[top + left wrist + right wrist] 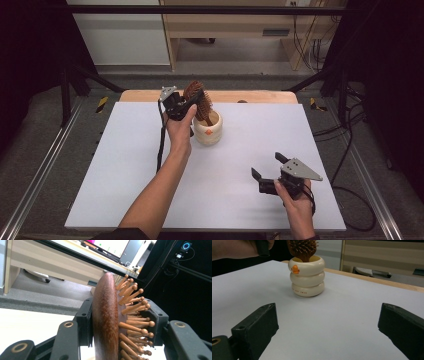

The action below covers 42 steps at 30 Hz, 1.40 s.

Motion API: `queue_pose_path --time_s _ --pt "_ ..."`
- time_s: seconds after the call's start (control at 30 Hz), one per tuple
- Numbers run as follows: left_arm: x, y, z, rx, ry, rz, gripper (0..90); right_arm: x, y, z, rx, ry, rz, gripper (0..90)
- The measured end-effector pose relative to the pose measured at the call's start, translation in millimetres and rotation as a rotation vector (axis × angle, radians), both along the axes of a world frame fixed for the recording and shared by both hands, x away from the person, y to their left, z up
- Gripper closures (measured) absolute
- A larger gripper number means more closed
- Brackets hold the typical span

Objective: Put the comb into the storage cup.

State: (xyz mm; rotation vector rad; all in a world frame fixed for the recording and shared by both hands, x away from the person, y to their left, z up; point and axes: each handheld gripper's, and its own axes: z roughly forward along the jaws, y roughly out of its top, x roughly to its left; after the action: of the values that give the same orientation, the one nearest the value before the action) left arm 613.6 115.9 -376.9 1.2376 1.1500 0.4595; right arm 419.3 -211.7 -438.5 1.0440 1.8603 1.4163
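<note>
Cream cup (208, 131) stands on the white table (125, 170), toward the far edge near the strip of bare wood. Cup body is three stacked rings with a small orange mark (295, 269) on the top ring; faint lettering on the bottom ring, too small to read.

Inside the cup: a wooden hairbrush (198, 102), handle down, head sticking up above the rim and leaning slightly. Bristles are wooden pins with rounded tips. Whether anything else is in the cup cannot be told.

Left gripper (187, 102) is just above the cup and left of it, closed on the brush head. In the left gripper view one jaw presses the smooth brown back, the other sits among the pins. The person's left hand (179, 131) holds the gripper, forearm reaching across the table.

Right gripper (267, 169) is well apart from the cup, toward the near right of the table, pointing at the cup. Its jaws stand wide with nothing between them.
</note>
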Motion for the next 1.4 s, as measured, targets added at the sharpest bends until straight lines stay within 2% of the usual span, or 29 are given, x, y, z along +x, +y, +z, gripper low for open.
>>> queue_pose_path --time_s 1.4 --pt "0.1 10.8 -5.4 -0.023 0.005 -0.012 48.1 0.3 1.1 -0.5 0.003 0.006 0.007 3.2"
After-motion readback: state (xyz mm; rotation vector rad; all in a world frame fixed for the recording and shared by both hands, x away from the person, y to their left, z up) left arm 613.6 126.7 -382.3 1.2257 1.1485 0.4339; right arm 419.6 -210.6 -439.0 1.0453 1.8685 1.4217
